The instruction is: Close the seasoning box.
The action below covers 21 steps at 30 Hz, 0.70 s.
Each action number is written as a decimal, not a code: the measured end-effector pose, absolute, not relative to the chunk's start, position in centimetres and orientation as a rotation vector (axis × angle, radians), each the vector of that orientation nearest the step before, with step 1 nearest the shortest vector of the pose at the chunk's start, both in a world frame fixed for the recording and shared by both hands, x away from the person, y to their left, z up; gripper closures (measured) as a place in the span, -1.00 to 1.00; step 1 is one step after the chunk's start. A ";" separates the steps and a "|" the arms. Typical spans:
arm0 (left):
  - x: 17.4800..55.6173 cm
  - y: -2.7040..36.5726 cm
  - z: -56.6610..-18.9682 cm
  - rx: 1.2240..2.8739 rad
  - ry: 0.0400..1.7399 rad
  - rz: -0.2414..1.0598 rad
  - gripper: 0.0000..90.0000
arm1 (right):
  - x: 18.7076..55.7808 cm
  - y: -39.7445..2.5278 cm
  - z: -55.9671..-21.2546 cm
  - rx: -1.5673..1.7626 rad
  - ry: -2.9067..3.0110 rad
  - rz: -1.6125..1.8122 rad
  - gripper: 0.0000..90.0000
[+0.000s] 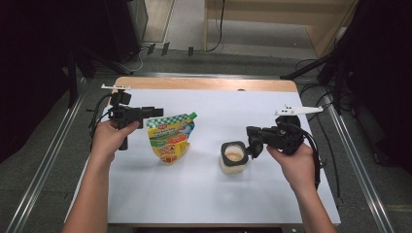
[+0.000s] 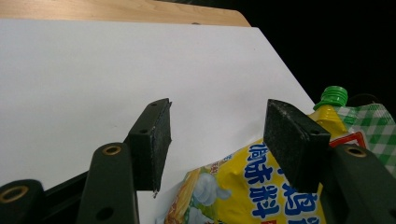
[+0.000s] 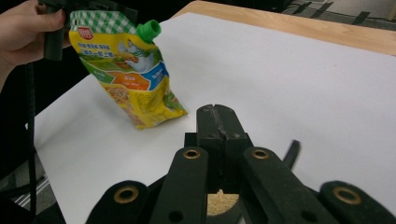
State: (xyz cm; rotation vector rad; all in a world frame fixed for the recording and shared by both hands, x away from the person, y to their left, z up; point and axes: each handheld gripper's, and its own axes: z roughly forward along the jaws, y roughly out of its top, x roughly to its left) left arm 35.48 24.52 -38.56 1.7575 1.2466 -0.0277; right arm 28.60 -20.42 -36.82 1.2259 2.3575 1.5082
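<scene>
A yellow spouted pouch with a green checked top and a green cap stands tilted on the white sheet, left of centre. My left gripper is at the pouch's top edge. In the left gripper view it is open, with the pouch low between and behind the jaws. A small jar with a black rim and beige contents stands right of centre. My right gripper is at the jar's right rim. In the right gripper view it is shut, with the beige contents just beneath. Whether it pinches the rim is hidden.
The white sheet covers a wooden table whose far edge shows bare. Cables trail from both grippers off the table's sides. Metal rails run along the floor on each side. A person's hand holds the left gripper.
</scene>
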 end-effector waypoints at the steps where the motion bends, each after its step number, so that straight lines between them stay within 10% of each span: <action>1: 35.5 24.5 -38.6 1.759 1.246 -0.028 -0.06 | 28.6 -20.7 -36.8 1.232 2.350 1.504 1.00; 21: 35.6 24.4 -38.8 1.761 1.246 -0.033 -0.08 | 30.5 -23.5 -39.8 1.406 2.312 1.407 1.00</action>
